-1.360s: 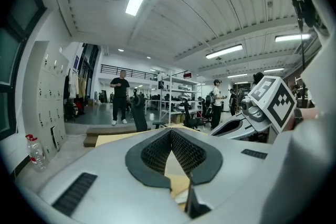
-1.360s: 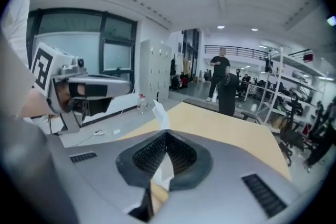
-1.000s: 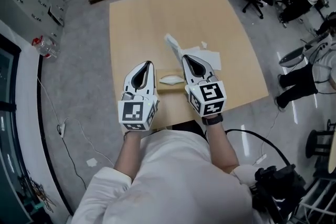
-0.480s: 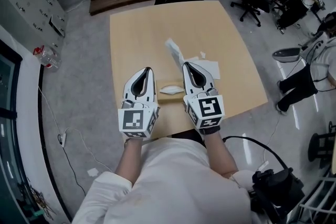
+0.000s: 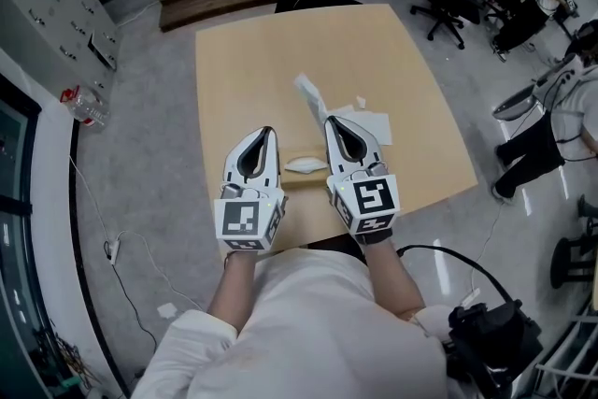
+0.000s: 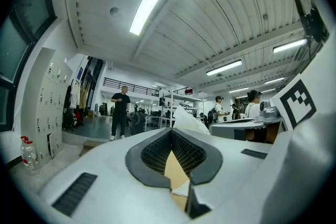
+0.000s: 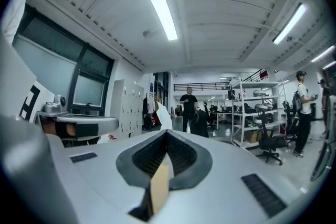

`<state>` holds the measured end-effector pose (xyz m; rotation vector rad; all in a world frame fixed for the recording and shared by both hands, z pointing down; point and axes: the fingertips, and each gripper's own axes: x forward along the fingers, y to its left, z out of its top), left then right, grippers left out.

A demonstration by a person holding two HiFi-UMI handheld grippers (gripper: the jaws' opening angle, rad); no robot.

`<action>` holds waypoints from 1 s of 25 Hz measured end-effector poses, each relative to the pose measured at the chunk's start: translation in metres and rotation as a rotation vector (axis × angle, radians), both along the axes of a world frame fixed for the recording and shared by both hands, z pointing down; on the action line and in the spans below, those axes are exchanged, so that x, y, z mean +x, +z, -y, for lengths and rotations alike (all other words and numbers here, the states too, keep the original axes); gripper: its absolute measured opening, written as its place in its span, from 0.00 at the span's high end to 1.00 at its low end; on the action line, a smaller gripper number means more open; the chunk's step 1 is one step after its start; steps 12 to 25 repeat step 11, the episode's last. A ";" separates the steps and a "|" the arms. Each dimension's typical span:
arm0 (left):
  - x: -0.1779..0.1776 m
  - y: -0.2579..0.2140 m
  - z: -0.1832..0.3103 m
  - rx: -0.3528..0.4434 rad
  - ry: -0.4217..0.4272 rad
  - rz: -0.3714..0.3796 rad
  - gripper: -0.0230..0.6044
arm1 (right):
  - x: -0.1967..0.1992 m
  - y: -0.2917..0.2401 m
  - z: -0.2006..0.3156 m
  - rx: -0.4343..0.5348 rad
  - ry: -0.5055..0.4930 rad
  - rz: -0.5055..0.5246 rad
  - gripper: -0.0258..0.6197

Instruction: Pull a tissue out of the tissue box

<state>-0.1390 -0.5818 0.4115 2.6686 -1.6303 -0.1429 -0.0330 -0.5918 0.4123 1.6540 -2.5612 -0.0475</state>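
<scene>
A: Status: right gripper [image 5: 330,122] is clamping shut on a tissue [image 5: 308,93], which is sticking out past its tips. The left gripper [image 5: 265,137] is sitting closed, empty.
B: Where's the box [image 5: 297,180]?
A: It's lying between both grippers, with the next sheet [image 5: 306,165] poking from its slot. The held one looks free, so I'm advising: hold the clamp, carry it clear, drop it by the loose sheets [image 5: 376,122] right of the right gripper.

White short-sleeved shirt [image 5: 308,322]; white-shelled left gripper [image 5: 268,133], right gripper [image 5: 329,120], black-and-white marker cubes [image 5: 248,221]; dark wristband [image 5: 377,237], possibly a watch.
</scene>
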 end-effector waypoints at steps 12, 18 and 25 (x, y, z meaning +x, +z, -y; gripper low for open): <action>0.007 0.010 0.000 -0.022 0.009 -0.010 0.96 | -0.001 0.008 -0.003 -0.009 -0.011 -0.010 0.96; 0.007 0.010 0.000 -0.022 0.009 -0.010 0.96 | -0.001 0.008 -0.003 -0.009 -0.011 -0.010 0.96; 0.007 0.010 0.000 -0.022 0.009 -0.010 0.96 | -0.001 0.008 -0.003 -0.009 -0.011 -0.010 0.96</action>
